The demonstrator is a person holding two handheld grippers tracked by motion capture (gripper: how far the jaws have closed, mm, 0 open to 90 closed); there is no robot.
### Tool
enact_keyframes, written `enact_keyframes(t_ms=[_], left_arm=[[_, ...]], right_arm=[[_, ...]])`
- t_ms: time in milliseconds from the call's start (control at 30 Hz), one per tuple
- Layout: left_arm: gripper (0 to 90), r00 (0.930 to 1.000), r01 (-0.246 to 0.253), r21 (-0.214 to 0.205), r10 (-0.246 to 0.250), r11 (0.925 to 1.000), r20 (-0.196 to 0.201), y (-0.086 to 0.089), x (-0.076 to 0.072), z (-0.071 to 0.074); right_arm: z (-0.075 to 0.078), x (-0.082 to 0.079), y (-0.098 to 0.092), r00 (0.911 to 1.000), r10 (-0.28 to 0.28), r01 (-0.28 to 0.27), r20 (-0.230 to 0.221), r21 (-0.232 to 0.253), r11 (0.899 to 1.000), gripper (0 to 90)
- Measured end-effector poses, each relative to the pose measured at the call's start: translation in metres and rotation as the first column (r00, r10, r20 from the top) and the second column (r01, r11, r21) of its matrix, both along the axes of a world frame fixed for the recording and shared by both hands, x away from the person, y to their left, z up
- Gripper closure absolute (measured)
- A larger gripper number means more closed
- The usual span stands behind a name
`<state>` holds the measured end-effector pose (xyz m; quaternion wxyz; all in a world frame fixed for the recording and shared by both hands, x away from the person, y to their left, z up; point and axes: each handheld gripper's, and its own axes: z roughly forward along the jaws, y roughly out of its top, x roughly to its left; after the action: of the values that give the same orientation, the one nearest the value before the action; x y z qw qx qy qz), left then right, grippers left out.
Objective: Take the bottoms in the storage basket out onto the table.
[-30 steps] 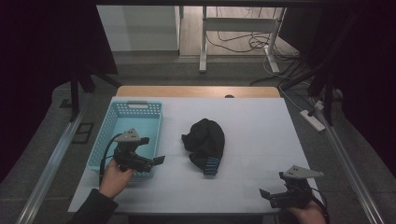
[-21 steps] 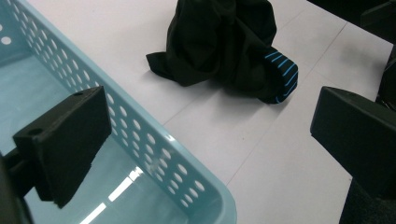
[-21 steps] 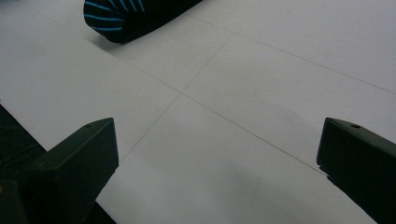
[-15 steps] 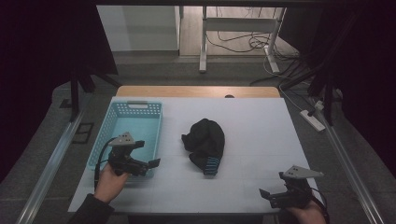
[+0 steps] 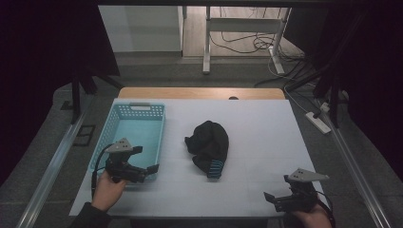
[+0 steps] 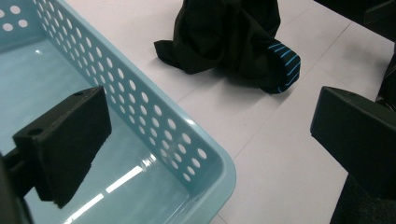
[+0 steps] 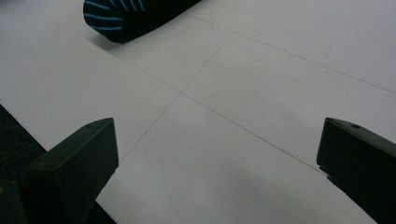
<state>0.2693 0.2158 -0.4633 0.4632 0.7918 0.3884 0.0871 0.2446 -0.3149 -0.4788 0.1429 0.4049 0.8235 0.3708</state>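
Note:
A crumpled black garment (image 5: 208, 142) with a blue-striped cuff (image 5: 216, 167) lies in the middle of the white table (image 5: 266, 133). To its left stands a light blue perforated basket (image 5: 140, 106), with nothing in it. My left gripper (image 5: 151, 169) hovers at the basket's near right corner; it is open, with one jaw over the basket's inside and the other over the table. In the left gripper view the basket rim (image 6: 212, 154) runs between the jaws, and the garment (image 6: 224, 32) lies beyond. My right gripper (image 5: 272, 200) is open near the table's front right edge. In the right gripper view the striped cuff (image 7: 112, 14) is far ahead.
The table's near edge (image 7: 28, 135) shows just left of the right gripper. Beyond the table's far wooden edge (image 5: 199, 92) stand desk legs (image 5: 206, 42) and loose cables on the floor. A power strip (image 5: 317, 121) lies off the right side.
My left gripper has drifted a little left and toward the near edge, staying open. The right gripper and the garment have not moved.

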Motion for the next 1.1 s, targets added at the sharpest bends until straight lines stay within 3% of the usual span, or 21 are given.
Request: enact_keyframes(t_ms=[233,1100], left_arm=[[0.0,1.0000,-0.005,-0.014,0.005,0.9999,-0.008,0.005,-0.005,-0.002],[0.0,0.9983,-0.057,-0.002,0.057,0.9984,-0.009,0.024,-0.036,-0.009]], right_arm=[[0.000,0.000,0.000,1.0000,-0.002,0.002,-0.002,0.000,1.000,0.0],[0.000,0.001,0.000,1.0000,-0.006,0.006,-0.005,-0.003,1.000,0.0]])
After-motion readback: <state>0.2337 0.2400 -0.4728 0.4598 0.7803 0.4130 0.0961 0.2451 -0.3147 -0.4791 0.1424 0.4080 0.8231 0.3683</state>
